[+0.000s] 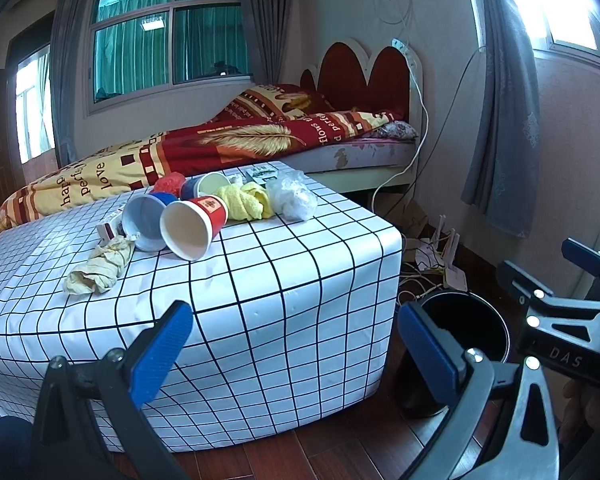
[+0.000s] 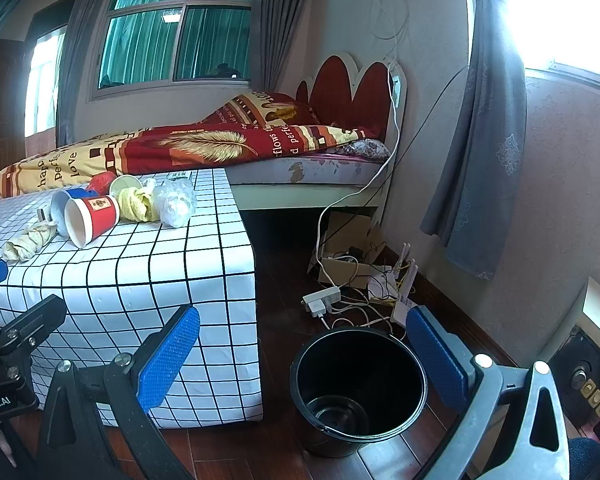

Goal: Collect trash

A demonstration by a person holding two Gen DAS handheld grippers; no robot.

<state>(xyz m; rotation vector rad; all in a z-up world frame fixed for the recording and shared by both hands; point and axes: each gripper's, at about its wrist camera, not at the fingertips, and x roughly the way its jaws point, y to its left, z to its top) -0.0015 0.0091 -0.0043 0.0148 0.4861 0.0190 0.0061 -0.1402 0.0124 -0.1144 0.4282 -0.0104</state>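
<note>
Since the black bucket (image 2: pixel 358 390) on the floor by the desk (image 1: pixel 260 280) looks empty inside, as far as the right wrist view shows, I'd judge the job hasn't really begun: nothing collected yet, everything left to do. All the trash sits in a cluster on the desk's far side: red paper cup (image 1: pixel 194 226) on its side w/ mouth toward the cameras, white/blue cup (image 1: pixel 144 222) touching it on the left, another cup (image 1: pixel 208 185) behind, crumpled beige paper (image 1: pixel 98 266) nearest the front, yellow cloth wad (image 1: pixel 246 200), clear plastic bag (image 1: pixel 292 196), red item (image 1: pixel 171 183) at the back, plus small packets near the far edge, too small to ID. Left hand-held gripper (image 1: pixel 296 354) is spread wide, holding nothing, well short of the pile. Right hand-held gripper (image 2: pixel 312 360) is likewise spread & empty, w/ the bucket showing between its fingers.
</note>
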